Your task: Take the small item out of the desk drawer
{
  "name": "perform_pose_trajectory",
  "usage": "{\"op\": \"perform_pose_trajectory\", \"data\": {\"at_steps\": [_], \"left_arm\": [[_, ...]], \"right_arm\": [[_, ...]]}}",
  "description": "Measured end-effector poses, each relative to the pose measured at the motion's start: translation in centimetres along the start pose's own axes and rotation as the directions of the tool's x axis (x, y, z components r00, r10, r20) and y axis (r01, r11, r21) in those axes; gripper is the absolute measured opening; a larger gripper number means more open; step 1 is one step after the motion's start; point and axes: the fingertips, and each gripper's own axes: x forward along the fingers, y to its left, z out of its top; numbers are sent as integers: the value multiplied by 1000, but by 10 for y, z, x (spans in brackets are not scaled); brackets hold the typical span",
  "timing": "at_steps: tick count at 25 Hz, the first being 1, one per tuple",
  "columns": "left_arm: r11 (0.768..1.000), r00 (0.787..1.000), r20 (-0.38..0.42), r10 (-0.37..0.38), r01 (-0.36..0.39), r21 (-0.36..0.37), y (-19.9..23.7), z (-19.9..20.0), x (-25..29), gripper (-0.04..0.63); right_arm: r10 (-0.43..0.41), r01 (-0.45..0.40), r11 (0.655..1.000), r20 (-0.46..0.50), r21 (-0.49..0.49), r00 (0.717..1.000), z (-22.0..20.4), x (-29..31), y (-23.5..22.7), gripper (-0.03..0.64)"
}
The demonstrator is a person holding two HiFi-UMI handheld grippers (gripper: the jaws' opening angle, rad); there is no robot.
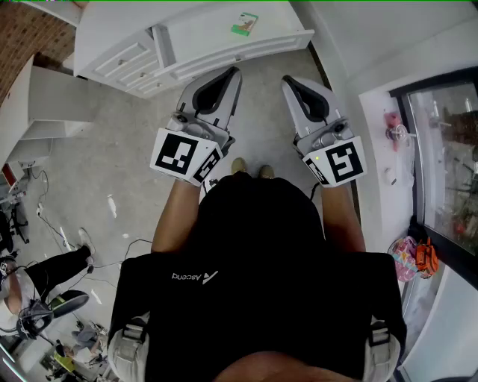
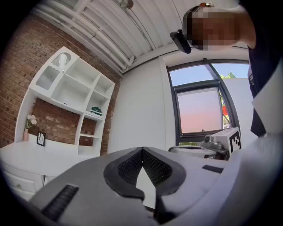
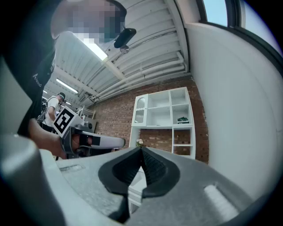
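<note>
The grey floor [image 1: 112, 157] fills most of the head view. At its far edge stands the white table [image 1: 127, 22]. Above the table, against a brick wall [image 2: 17, 75], rises a white shelf unit [image 2: 73, 90] with open compartments. A tall window [image 2: 201, 106] sits in the white wall on the person's right.

The person stands a little back from the table with both arms out in front, so both tools are well apart from it. The left hand-held gripper [image 1: 233, 73] points roughly level toward the table front. Its jaws are pressed together at the tips with nothing between them (its own view shows only wall through the gap behind the tips). The right hand-held gripper [image 1: 287, 80] is beside it, near but not touching. It points the same way, also closed tip to tip and carrying nothing.

The drawers [image 1: 125, 58] stacked at the table's left end all sit flush and closed. The small item is not visible in any view; if it is in a drawer, the shut fronts hide it.

A green-covered book [image 2: 96, 111] lies in one shelf compartment. On the table top near the brick wall are a small framed picture [image 2: 40, 138] and, just beside it, a little vase of pale flowers [image 2: 30, 120].
</note>
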Motion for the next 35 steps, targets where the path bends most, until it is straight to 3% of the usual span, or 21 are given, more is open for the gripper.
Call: {"op": "perform_pose_trajectory", "data": {"at_steps": [7, 22, 35], "left_arm": [[1000, 1000, 1, -7, 7, 5, 11, -1, -2, -1], [999, 999, 10, -36, 36, -8, 81, 1, -12, 0], [1000, 1000, 6, -27, 27, -1, 122, -7, 26, 0]], "right_arm": [[1, -1, 1000, 4, 16, 1000, -3, 11, 3, 2], [-73, 72, 997, -35, -20, 997, -11, 64, 11, 2], [-87, 86, 996, -36, -31, 996, -28, 100, -24, 2]]}}
